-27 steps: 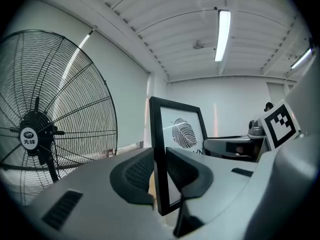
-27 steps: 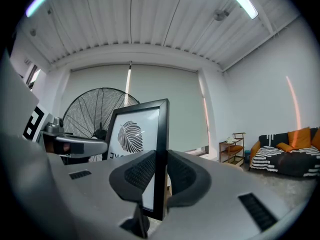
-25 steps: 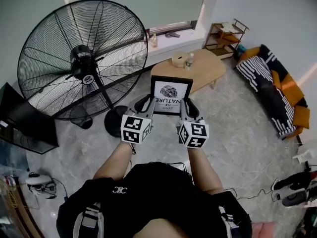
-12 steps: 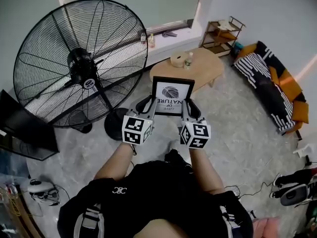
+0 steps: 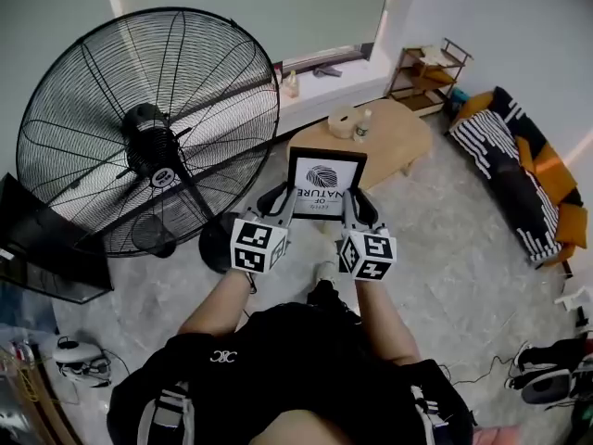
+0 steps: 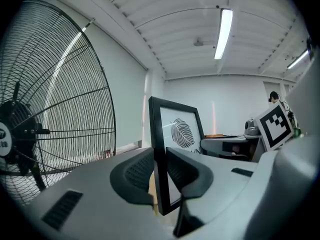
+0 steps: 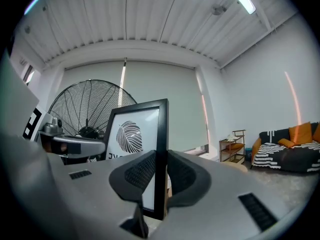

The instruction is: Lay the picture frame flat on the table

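— Two questions: what is shifting, and is it helping?
— You are walking on past the fan (image 5: 153, 133); the surface (image 5: 403, 142) is coming nearer than a second ago, so the lay-down is getting close.
— And the hold?
— The picture frame (image 5: 324, 185) is hanging upright in the air, seemingly short of the surface, your left tool (image 5: 285, 199) and right tool (image 5: 350, 202) each clamping a side edge.

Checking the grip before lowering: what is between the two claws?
The picture frame, side edges pinched by left claw and right claw; the head view shows it.
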A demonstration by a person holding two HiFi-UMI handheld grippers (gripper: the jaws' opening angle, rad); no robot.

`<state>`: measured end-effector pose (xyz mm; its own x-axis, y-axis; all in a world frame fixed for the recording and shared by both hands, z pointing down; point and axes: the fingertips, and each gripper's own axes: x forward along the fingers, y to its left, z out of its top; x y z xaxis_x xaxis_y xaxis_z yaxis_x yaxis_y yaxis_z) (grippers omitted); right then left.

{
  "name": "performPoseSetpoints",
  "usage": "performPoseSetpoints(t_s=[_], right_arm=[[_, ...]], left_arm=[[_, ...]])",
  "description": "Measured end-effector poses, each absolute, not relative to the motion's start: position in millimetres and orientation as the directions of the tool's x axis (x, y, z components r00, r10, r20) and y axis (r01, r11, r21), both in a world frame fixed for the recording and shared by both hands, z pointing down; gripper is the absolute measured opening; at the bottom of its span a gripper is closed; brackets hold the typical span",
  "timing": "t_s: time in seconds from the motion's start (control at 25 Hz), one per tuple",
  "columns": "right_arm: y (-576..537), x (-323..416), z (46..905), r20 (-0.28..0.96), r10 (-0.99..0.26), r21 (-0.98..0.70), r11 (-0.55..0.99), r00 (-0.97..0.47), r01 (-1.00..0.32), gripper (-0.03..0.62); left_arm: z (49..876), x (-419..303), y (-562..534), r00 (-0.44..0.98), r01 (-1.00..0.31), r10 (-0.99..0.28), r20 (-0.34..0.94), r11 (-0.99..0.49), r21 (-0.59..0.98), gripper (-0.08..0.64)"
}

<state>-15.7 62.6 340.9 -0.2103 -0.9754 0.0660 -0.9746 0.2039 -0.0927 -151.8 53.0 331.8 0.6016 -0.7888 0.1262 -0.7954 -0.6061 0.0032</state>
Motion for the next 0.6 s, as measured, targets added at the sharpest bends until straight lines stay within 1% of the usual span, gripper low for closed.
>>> performPoseSetpoints(t_s=[0.6], right_arm=[[-128, 64, 359, 0.129, -0.954, -0.127, 0.254, -0.270, -0.959, 0.089]], left_arm=[[349, -72, -131, 0.558, -0.825, -0.805, 0.202, -0.565, 0.026, 0.089]])
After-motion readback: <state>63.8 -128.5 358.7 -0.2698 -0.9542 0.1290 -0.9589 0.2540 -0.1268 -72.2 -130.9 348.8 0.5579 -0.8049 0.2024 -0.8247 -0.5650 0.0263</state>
